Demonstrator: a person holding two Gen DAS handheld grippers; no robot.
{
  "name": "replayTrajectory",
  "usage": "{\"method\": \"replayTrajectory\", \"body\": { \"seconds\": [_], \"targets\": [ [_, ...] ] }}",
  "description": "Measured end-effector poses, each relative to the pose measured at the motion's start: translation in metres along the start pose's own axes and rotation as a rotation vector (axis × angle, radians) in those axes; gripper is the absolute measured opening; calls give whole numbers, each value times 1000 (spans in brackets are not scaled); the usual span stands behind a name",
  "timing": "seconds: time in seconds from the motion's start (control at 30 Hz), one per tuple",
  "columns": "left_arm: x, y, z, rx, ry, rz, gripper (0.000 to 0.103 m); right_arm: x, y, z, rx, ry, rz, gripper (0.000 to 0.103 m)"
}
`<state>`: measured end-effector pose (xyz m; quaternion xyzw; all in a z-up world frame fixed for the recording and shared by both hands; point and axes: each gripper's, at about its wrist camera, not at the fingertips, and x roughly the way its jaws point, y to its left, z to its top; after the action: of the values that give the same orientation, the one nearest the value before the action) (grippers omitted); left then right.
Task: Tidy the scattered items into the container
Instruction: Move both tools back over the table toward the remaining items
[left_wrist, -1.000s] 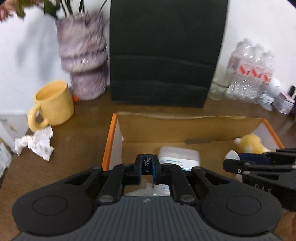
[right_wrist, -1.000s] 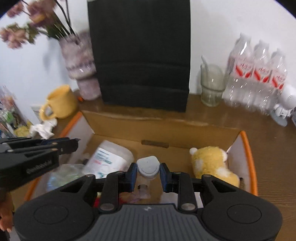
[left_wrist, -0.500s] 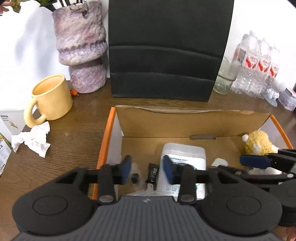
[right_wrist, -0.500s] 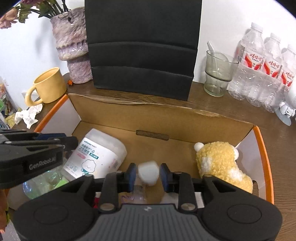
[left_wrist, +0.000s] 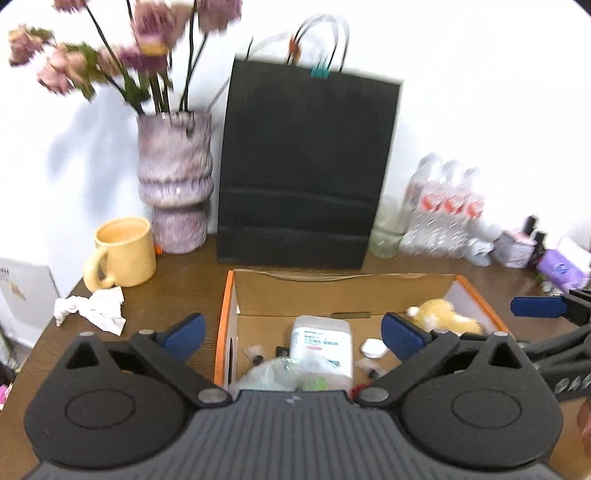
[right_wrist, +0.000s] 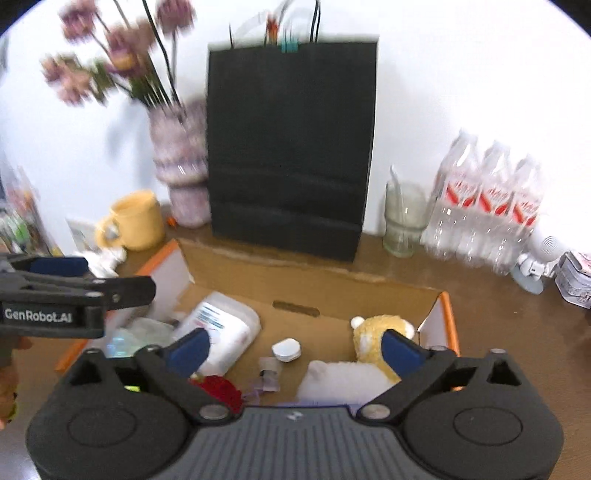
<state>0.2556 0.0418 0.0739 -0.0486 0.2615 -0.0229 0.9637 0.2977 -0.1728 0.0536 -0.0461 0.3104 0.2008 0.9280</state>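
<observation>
Both grippers, left and right, now raised, jaws apart, empty; your white cap released into box. Next: fetch crumpled tissue.

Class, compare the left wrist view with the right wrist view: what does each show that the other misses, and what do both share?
Only the left wrist view shows the purple packet at the far right of the table. Only the right wrist view shows the red item and the white fluffy item in the cardboard box. Both show the yellow mug, the black paper bag and the yellow plush toy.
</observation>
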Motion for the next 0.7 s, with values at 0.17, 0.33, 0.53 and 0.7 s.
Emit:
{"method": "replayTrajectory", "body": {
  "seconds": [0.17, 0.33, 0.53, 0.7],
  "targets": [
    [-48, -1, -45, 19, -73, -21, 103, -64, -8, -43, -10, -117, 48, 103],
    [-71, -2, -100, 25, -83, 5, 103, -96, -6, -109, -23, -148, 26, 103],
    [-58, -14, -130, 52, 38, -24, 103, -90, 3, -162, -65, -120, -59, 103],
    [-44, -32, -133, 119, 61, -19, 98, -77, 0, -164, -36, -88, -54, 103]
  ]
}}
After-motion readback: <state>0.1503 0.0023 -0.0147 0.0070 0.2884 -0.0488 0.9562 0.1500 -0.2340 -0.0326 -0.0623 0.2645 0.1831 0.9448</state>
